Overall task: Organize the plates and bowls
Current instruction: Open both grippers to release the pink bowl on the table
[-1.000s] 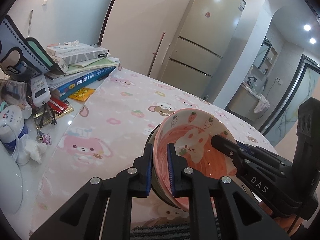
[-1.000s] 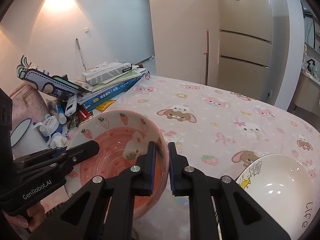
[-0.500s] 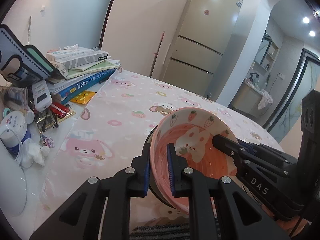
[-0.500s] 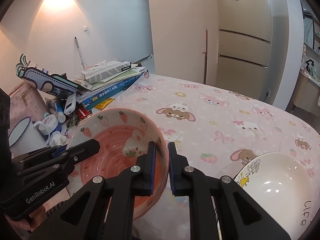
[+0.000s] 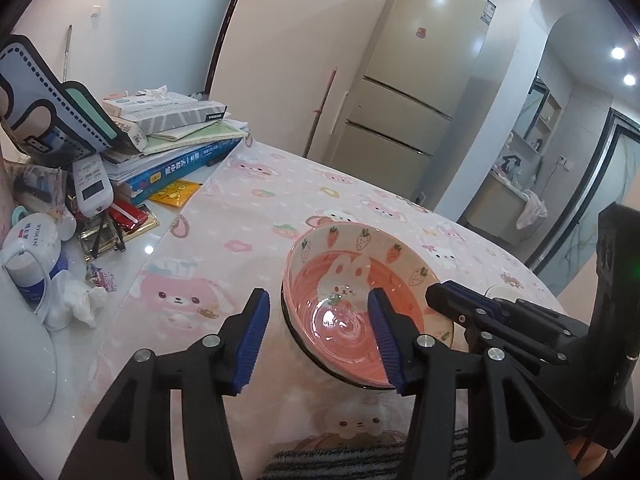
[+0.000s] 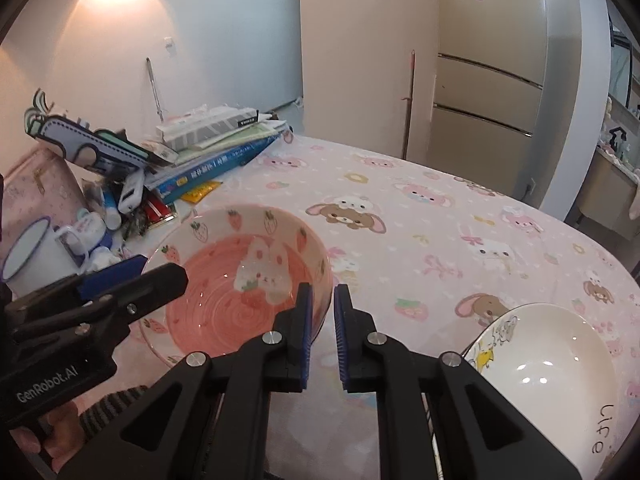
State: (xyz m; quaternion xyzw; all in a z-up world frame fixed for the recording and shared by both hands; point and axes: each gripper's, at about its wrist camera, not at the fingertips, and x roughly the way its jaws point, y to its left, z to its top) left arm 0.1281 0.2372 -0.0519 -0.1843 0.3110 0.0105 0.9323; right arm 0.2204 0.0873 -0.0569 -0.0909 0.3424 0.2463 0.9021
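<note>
The pink bowl (image 5: 352,308) with a rabbit and strawberries painted inside sits near the front edge of the desk (image 5: 256,216), which is covered by a pink cartoon cloth. A dark rim shows under its near side in the left wrist view, so it seems to rest in another dish, though what that is cannot be told.

The left gripper (image 5: 320,332) has just been opening: its jaws stand apart on either side of the bowl's near rim, the blue pads clear of it. The right gripper (image 6: 320,328) has its jaws closed on the bowl's right rim, the wall pinched between the two blue pads. In the left wrist view the same gripper reaches in from the right over the bowl's edge.

A white bowl (image 6: 548,364) with a small yellow drawing and the word "life" on it lies well apart toward the desk's right front corner, tilted toward the camera.

Along the desk's left edge lie a stack of books (image 5: 180,148), a white remote (image 5: 93,184) and a white mug (image 6: 36,256). A fridge (image 5: 416,80) stands behind the desk's far edge.
</note>
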